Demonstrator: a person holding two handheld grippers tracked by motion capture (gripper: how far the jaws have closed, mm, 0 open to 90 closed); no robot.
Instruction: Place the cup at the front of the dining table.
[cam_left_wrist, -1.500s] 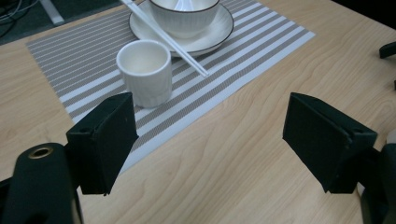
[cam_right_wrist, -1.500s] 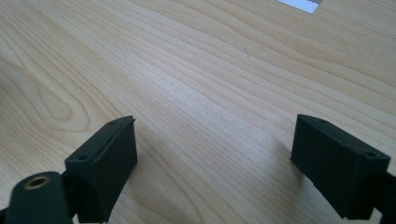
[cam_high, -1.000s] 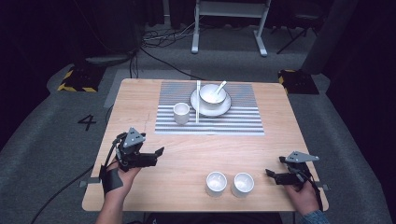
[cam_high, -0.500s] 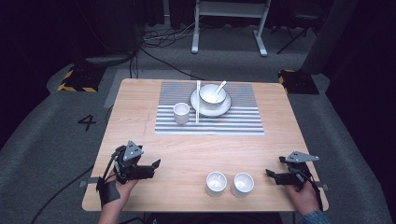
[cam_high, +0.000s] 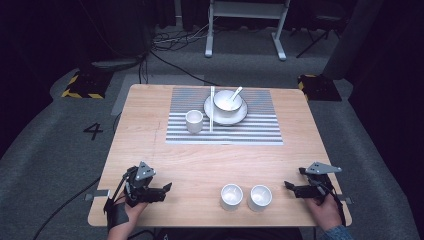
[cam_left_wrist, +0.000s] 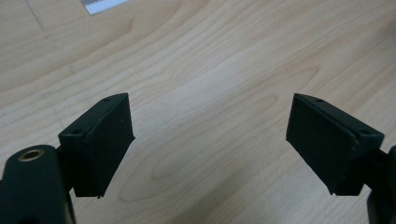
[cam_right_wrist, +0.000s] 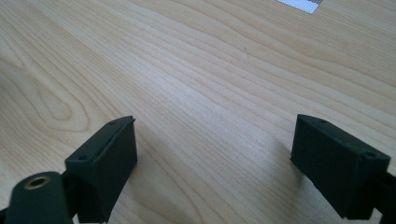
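The left tongs (cam_high: 167, 187) lie low at the table's (cam_high: 150, 130) near left corner, jaws spread with nothing but bare wood between them, as the left gripper view (cam_left_wrist: 210, 140) confirms. The right tongs (cam_high: 288, 186) rest at the near right corner, likewise spread and empty in the right gripper view (cam_right_wrist: 215, 158).

Between them, along the near edge, stand two small white cups touching or almost touching: the left cup (cam_high: 231, 196) and the right cup (cam_high: 260, 197). These look like what the tongs are nearest to. Both are upright, plain, glossy, apparently empty, round with smooth walls.

The likely trouble lies in how close they sit. Tongs coming in from the left could nudge the left cup into its neighbour, and the right tongs could do the same from the other side; either push might slide a cup toward the near edge and off it. Smooth glazed walls may also slip from flat pads if the pinch lands high on the rim or off-centre, tipping the cup.

Farther off, toward the far edge, a striped mat (cam_high: 225, 131) carries a third cup (cam_high: 194, 121), chopsticks (cam_high: 211, 108) and a plate (cam_high: 225, 114) with a bowl (cam_high: 228, 100) and spoon (cam_high: 235, 93). A cup carried there could knock the chopsticks or the third cup if set down carelessly
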